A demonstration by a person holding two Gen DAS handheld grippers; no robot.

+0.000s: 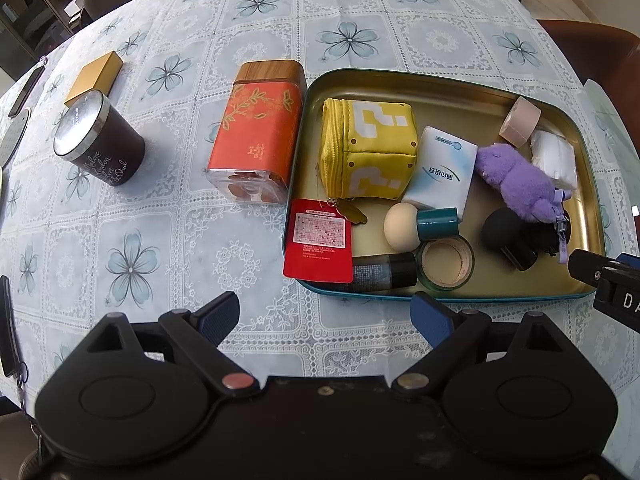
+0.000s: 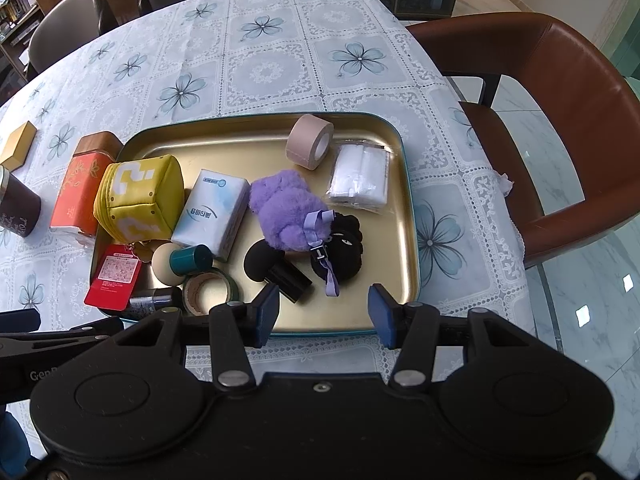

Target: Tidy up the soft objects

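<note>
- Our left claw (image 1: 325,317) hangs over the surface (image 1: 256,40) with its blue pads spread wide apart and nothing between them.
- Our right claw (image 2: 323,315) also stands apart and empty, poised over the near rim of the tray (image 2: 404,184).
- The tray sits ahead and to the right of the left claw and directly ahead of the right one.
- The yellow pouch (image 2: 138,196) lies in the tray's left part, ahead and left of the right claw, its zipper side facing left.
- The tissue pack (image 2: 212,212) lies just right of the pouch, its long axis running away from the right claw and leaning a little rightward.
- The purple plush (image 2: 286,210) rests mid-tray, straight ahead of the right claw, its long axis slanting from far left to near right, touching a black plush (image 2: 340,250) on its near right.
- A clear packet of white pads (image 2: 360,178) lies far right, long axis pointing away from us.
- A tan tape roll (image 2: 310,140) lies on its side at the far edge, beside that packet.
- An orange jar (image 1: 256,132) lies on the surface left of the tray, its wooden lid pointing away.
</note>
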